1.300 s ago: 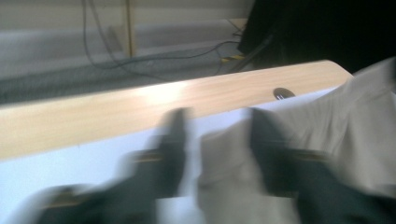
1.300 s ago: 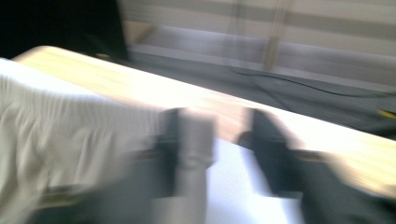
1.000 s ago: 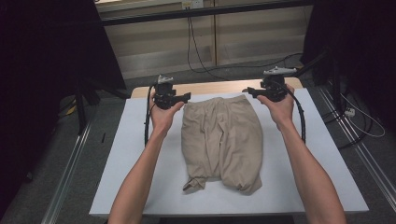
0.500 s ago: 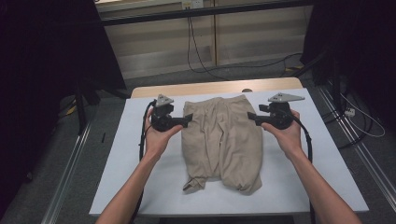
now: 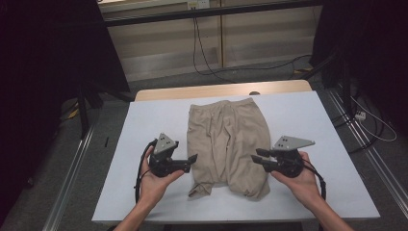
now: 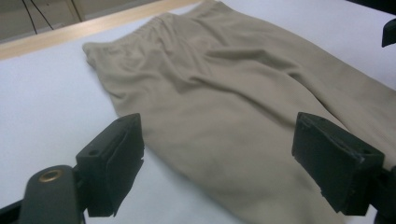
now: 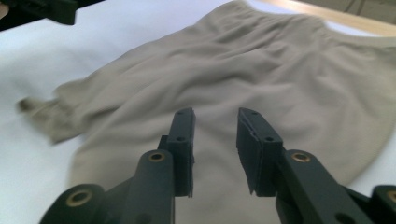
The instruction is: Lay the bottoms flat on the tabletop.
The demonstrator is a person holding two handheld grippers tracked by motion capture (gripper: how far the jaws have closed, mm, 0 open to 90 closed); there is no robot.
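Note:
Beige trousers [image 5: 226, 139] lie folded on the white table [image 5: 312, 120], waistband at the far end, crumpled leg ends near me. My left gripper [image 5: 191, 161] hovers at the cloth's left edge near the lower end. Its jaws stand wide, having just closed a little, with the trousers [image 6: 224, 93] lying loose beneath them and my left gripper [image 6: 219, 163] not pressing. My right gripper [image 5: 255, 156] is at the right edge, opposite. Its jaws have just been closing to a narrow gap, and my right gripper [image 7: 215, 149] holds nothing above the trousers [image 7: 261, 70].
A wooden strip [image 5: 221, 90] borders the table's far edge. Cables [image 5: 207, 53] run over the floor behind, and metal rails [image 5: 72, 187] flank the table. The right gripper's jaw [image 6: 390, 30] shows at the far right; the left gripper [image 7: 42, 9] shows top left.
Both hands have come back toward me along the trousers' sides, from the waistband to the leg ends. The right jaws have narrowed.

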